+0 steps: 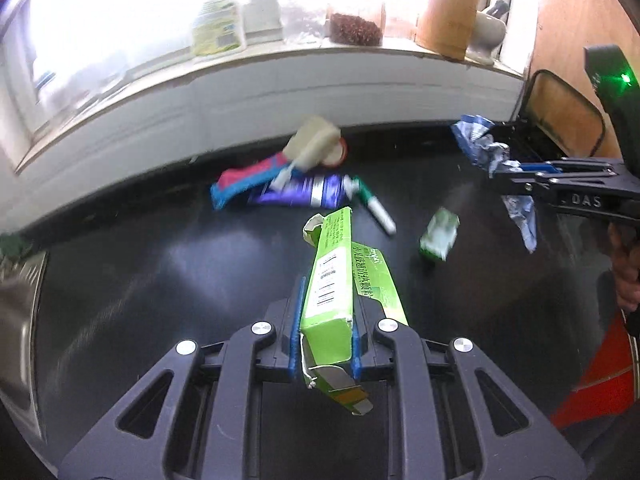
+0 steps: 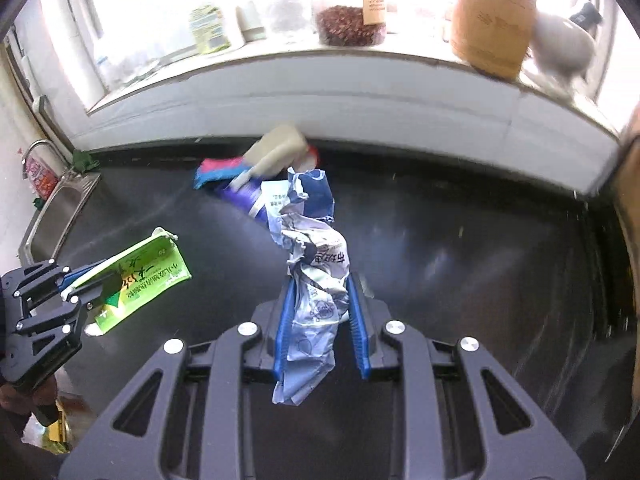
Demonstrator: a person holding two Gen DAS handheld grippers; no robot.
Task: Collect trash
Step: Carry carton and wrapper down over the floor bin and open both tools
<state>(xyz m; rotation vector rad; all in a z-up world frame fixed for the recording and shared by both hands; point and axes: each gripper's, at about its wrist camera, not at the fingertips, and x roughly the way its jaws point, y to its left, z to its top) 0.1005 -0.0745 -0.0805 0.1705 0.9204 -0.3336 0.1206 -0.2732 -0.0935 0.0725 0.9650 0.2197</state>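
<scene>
Two pieces of trash are held above the black countertop (image 1: 140,264), one in each gripper. The left gripper (image 1: 326,320) has its blue pads clamped on a flattened green carton (image 1: 332,280), which sticks out past the fingertips with its torn flap hanging back toward the camera; from the right wrist view the same carton (image 2: 148,276) shows tilted at the left edge, pinched in the left gripper (image 2: 86,292). The right gripper (image 2: 320,316) is closed on a crumpled blue-and-white wrapper (image 2: 312,280) that rises twisted between its pads and droops below them; in the left wrist view that wrapper (image 1: 488,152) dangles from the right gripper (image 1: 516,172) at the right side. Other litter lies on the counter near the white wall: a pink-and-blue packet (image 1: 248,182), a purple tube (image 1: 304,194) with a beige sponge-like block (image 1: 312,144) resting on it, a green-capped marker (image 1: 376,210) just beside the tube, and a small green box (image 1: 440,238) standing apart. A steel sink (image 2: 56,216) sits at the counter's left end.
</scene>
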